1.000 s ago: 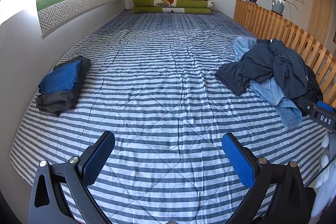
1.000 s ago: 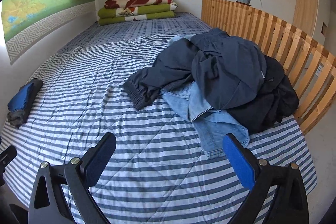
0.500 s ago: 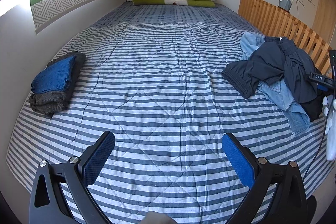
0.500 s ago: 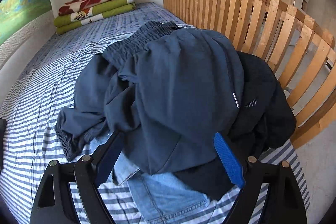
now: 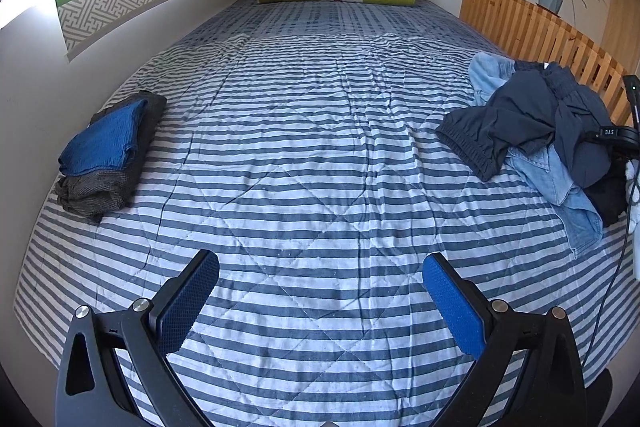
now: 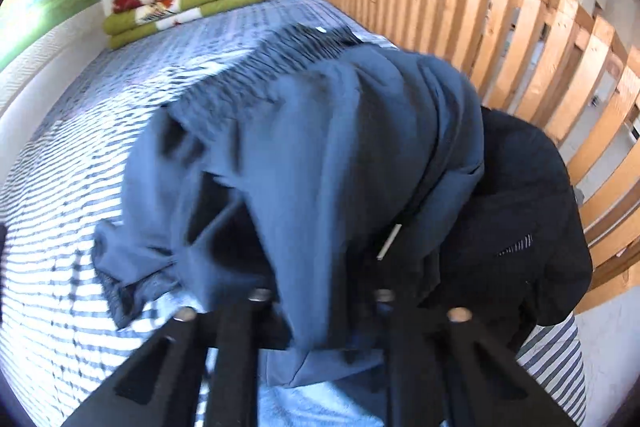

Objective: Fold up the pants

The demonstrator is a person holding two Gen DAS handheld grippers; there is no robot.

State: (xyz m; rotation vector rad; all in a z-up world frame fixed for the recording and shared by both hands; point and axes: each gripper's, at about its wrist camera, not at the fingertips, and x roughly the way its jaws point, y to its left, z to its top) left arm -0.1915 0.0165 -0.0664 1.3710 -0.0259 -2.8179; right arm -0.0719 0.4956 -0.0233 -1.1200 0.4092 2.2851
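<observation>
Closing in on the heap by the wooden rail [image 6: 500, 39], right gripper [image 6: 320, 311] now pinches navy pants [image 6: 312, 155], jaws closing on cloth.
Left gripper [image 5: 320, 303] hangs apart over bare bedspread [image 5: 320, 155], likely kept clear for folding; 1 folded stack [image 5: 108, 151] opp. rail, approx. 3 garments heaped.

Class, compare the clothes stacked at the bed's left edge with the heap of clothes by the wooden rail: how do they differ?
The stack at the left edge is neatly folded; the heap by the wooden rail is crumpled and unfolded. The stack holds bright blue and grey pieces; the heap holds navy, black and light denim. Both rest on the striped quilt.
</observation>
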